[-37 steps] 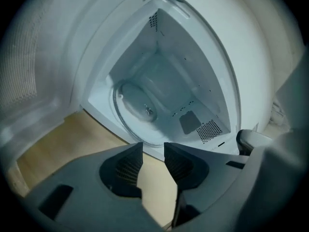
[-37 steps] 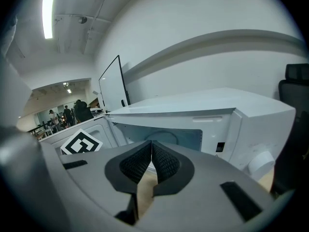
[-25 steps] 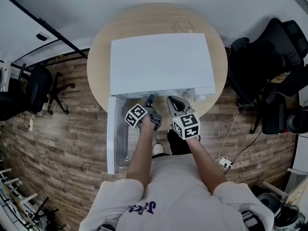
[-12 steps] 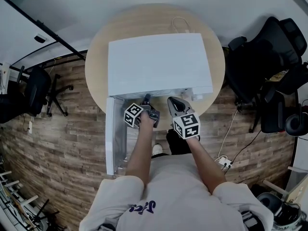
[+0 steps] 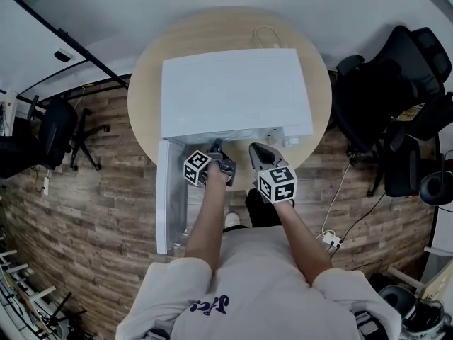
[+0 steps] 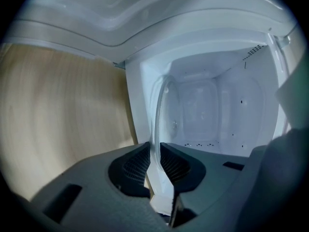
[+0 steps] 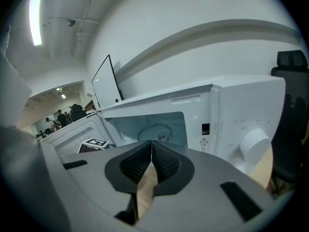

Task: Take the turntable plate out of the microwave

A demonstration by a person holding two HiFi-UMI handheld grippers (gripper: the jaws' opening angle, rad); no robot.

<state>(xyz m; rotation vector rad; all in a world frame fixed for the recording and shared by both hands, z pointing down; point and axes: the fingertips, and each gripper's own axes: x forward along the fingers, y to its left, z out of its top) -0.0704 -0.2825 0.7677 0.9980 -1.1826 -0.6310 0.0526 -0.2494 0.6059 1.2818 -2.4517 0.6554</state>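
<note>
The white microwave [image 5: 237, 94] stands on a round wooden table [image 5: 145, 69], its door [image 5: 164, 197] swung open to the left. My left gripper [image 5: 218, 147] reaches into the cavity mouth. In the left gripper view the glass turntable plate [image 6: 160, 100] shows edge-on, and the left gripper [image 6: 154, 149] has just been closing; its pads [image 6: 137, 161] now sit on the plate's rim. My right gripper [image 5: 256, 149] hovers before the control panel, shut with nothing in it [image 7: 152, 146]. From there the plate [image 7: 157, 129] shows inside the cavity.
The control dial [image 7: 253, 146] sits right of the cavity. A cable [image 5: 269, 37] lies on the table behind the microwave. Black office chairs [image 5: 386, 83] stand at the right and one [image 5: 53, 129] at the left. A power strip [image 5: 329, 241] lies on the wood floor.
The left gripper's marker cube has rolled slightly at the cavity mouth. Both hands have otherwise stayed where they were.
</note>
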